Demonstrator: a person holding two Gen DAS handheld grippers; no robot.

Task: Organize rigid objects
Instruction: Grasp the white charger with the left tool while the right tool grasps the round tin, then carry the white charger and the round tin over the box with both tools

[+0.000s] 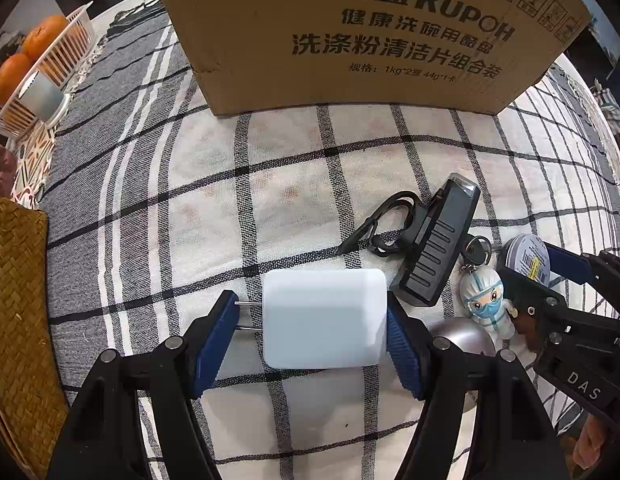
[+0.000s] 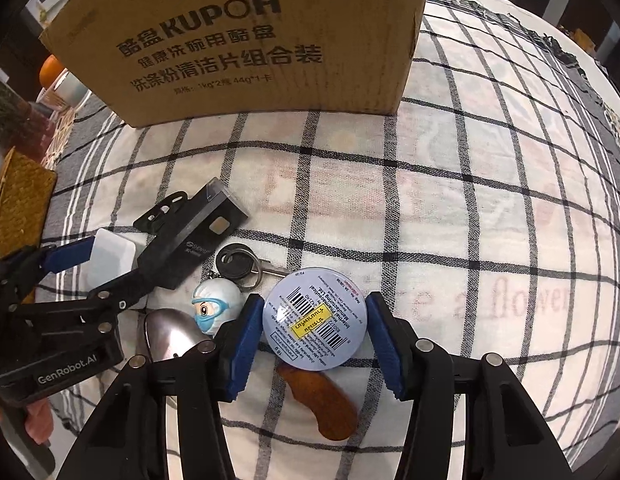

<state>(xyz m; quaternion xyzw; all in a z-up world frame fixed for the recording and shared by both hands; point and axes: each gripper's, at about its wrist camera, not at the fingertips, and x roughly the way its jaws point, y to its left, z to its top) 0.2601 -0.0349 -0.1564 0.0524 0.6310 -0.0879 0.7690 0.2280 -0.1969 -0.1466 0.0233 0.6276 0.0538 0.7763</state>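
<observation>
The left gripper [image 1: 310, 320] stood half-open astride the white charger [image 1: 324, 318], prongs toward nine o'clock, while the right gripper [image 2: 310, 330] similarly bracketed the round tin [image 2: 314, 318], unclamped.

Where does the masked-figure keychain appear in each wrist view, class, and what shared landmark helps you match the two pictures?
Left wrist view: the keychain figure lies at right, beside the black device.
Right wrist view: the figure lies lower left of centre, left of the round tin.
Shared landmark: the KUPOH cardboard box at top.
</observation>
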